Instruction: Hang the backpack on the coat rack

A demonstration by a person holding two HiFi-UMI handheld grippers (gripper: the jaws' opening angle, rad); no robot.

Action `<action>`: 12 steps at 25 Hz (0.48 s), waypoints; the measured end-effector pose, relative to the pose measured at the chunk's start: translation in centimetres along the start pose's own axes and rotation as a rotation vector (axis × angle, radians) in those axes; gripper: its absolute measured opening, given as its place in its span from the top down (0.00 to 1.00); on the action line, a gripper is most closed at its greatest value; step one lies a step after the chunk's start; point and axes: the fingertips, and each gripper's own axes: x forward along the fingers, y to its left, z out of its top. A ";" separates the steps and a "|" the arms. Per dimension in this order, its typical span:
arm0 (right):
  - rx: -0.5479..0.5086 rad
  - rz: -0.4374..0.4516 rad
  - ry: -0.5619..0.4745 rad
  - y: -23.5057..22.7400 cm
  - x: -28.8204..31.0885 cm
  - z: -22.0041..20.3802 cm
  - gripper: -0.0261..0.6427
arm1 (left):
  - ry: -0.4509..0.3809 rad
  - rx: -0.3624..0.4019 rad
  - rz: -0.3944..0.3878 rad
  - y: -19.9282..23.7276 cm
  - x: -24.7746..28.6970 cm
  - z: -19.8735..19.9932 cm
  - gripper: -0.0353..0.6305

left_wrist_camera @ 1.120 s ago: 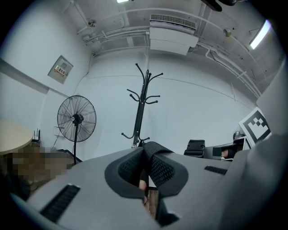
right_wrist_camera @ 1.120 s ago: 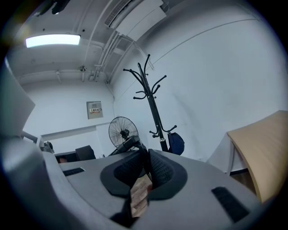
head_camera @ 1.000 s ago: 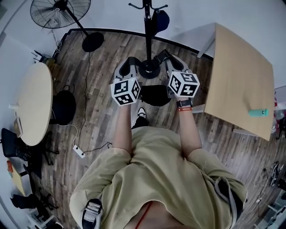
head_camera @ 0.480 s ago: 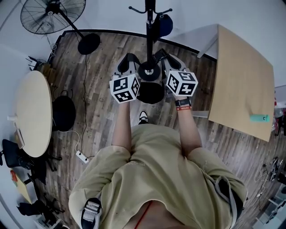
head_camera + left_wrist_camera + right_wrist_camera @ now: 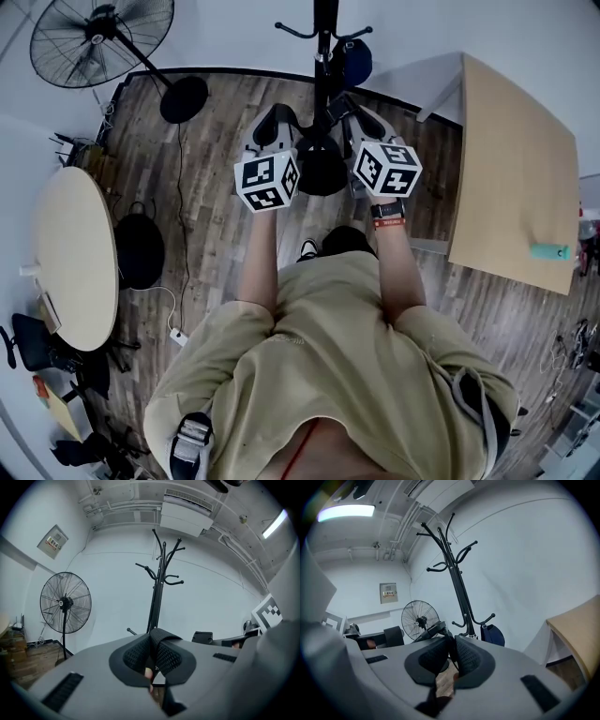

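The black backpack (image 5: 322,174) hangs between my two grippers, right in front of the coat rack's pole (image 5: 325,42). My left gripper (image 5: 277,119) is shut on a black strap (image 5: 153,654) of the backpack. The right gripper (image 5: 353,111) is shut on another black strap (image 5: 450,652). In the left gripper view the coat rack (image 5: 157,597) stands straight ahead with its hooks above jaw height. It rises just as close in the right gripper view, where its pole (image 5: 457,585) sits slightly right of the jaws. Most of the backpack's body is hidden under the grippers.
A dark blue bag (image 5: 357,59) hangs on a low hook of the rack. A standing fan (image 5: 98,37) is at the left by the wall. A wooden table (image 5: 520,169) stands at the right, a round table (image 5: 70,253) at the left.
The person has stepped closer to the coat rack. Both grippers have carried the backpack forward and up toward the pole.
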 end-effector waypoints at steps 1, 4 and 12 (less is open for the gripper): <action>0.004 -0.002 0.000 -0.4 0.6 0.3 0.89 | 0.002 -0.002 -0.001 0.1 0.7 0.2 0.91; 0.017 0.002 -0.005 -2.0 1.9 1.5 0.89 | 0.004 -0.003 -0.003 -0.2 2.5 0.7 0.91; 0.035 0.023 0.008 -5.4 7.5 4.0 0.89 | -0.005 -0.030 0.001 -0.2 8.4 1.0 0.91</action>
